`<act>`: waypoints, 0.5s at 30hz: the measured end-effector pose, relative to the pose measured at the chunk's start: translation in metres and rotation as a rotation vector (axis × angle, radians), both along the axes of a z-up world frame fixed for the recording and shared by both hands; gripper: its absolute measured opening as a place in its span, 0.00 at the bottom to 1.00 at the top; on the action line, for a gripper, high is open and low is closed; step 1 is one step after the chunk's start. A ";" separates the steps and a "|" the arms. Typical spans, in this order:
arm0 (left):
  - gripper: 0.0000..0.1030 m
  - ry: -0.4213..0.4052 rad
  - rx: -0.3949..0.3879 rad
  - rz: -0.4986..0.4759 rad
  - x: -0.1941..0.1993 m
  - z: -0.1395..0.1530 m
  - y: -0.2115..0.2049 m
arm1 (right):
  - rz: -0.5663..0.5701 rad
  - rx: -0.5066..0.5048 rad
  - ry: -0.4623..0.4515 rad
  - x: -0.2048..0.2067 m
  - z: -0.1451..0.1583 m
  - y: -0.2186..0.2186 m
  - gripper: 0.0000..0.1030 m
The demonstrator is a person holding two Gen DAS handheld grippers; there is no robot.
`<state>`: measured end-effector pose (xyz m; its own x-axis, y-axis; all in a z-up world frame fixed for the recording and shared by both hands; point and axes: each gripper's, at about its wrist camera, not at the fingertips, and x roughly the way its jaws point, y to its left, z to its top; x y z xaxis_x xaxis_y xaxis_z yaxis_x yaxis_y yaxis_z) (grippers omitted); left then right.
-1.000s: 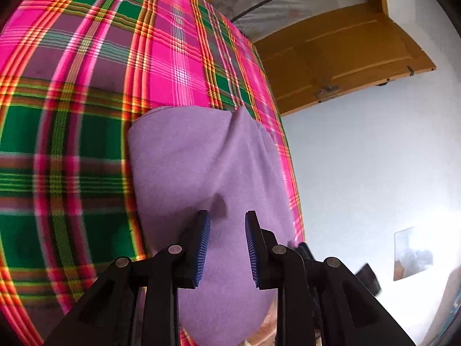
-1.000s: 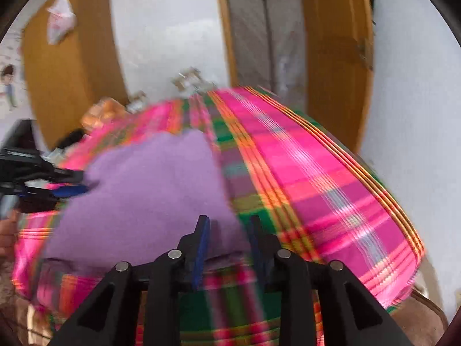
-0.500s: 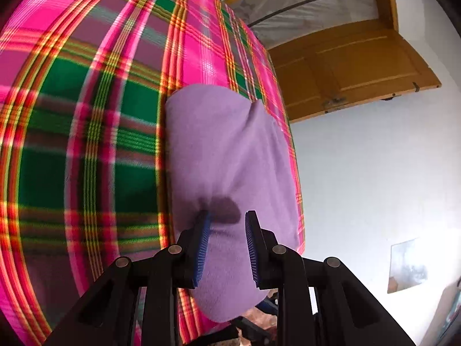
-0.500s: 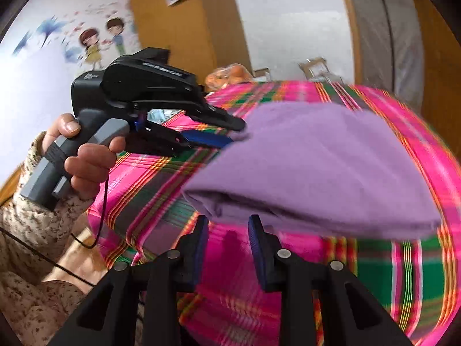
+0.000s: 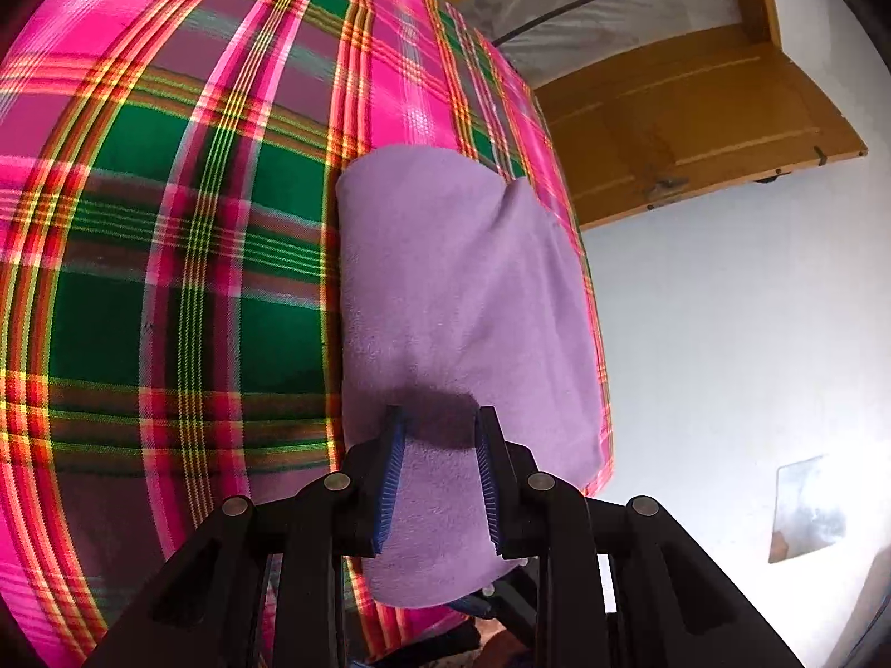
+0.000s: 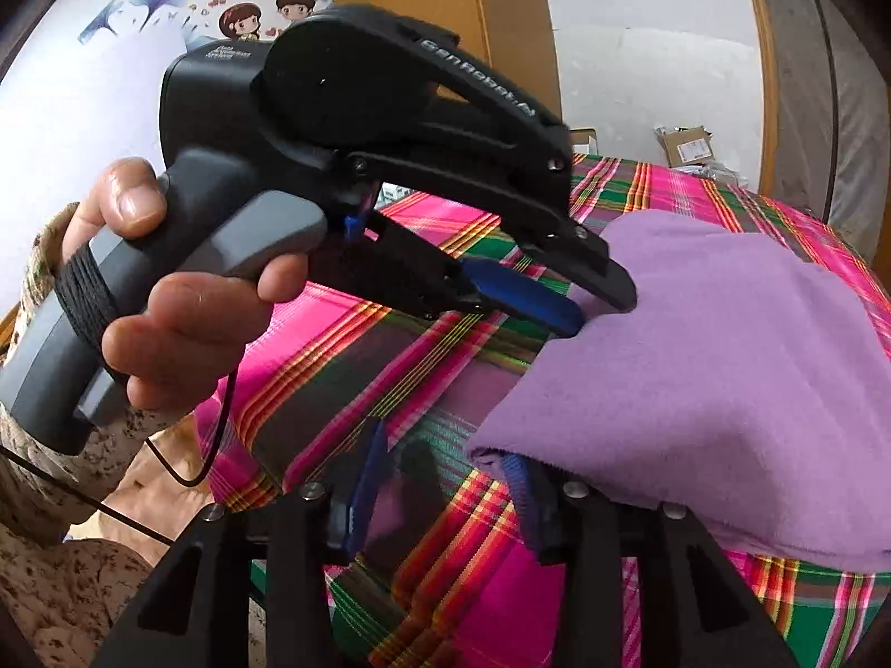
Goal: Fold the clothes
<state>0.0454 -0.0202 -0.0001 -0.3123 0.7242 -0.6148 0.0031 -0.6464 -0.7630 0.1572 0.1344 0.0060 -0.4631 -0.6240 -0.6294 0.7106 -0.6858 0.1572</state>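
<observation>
right wrist view is showing the left gripper (image 6: pixel 604 306), jaws apart, pressing the folded purple cloth (image 6: pixel 724 356) flat; right gripper (image 6: pixel 445 479) is gaping beside it.

Folded cloth (image 5: pixel 462 278): plain lilac purple, soft matte nap, no print.
Bedspread (image 5: pixel 184 256): plaid of hot pink, deep green and dull mauve, crossed by thin yellow, orange and red lines.
Left gripper (image 6: pixel 598 306): black body, grey handle, blue finger pads.
Right gripper (image 6: pixel 445 479): black frame, silver pivot pins, ribbed blue pads.
Sleeve (image 6: pixel 61 568): beige with brown speckle.
Door (image 5: pixel 696 128): ochre-brown wood.
Wall (image 5: pixel 752 345): white.
Wall decal (image 6: pixel 250 16): cartoon figures, blue flowers, red and pink hearts on white.
</observation>
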 end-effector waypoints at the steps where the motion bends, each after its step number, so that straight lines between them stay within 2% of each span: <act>1: 0.26 -0.002 0.000 0.001 0.000 -0.001 -0.001 | -0.001 -0.021 -0.014 -0.002 -0.001 0.002 0.42; 4: 0.27 -0.008 -0.006 -0.001 0.001 -0.006 -0.002 | 0.012 -0.045 -0.058 -0.008 -0.008 0.004 0.47; 10: 0.31 -0.008 -0.005 -0.006 0.004 -0.010 -0.003 | 0.019 -0.035 -0.070 -0.007 -0.003 0.015 0.43; 15: 0.37 0.021 -0.105 -0.029 0.009 0.000 -0.004 | -0.021 -0.073 -0.053 -0.003 0.019 0.041 0.42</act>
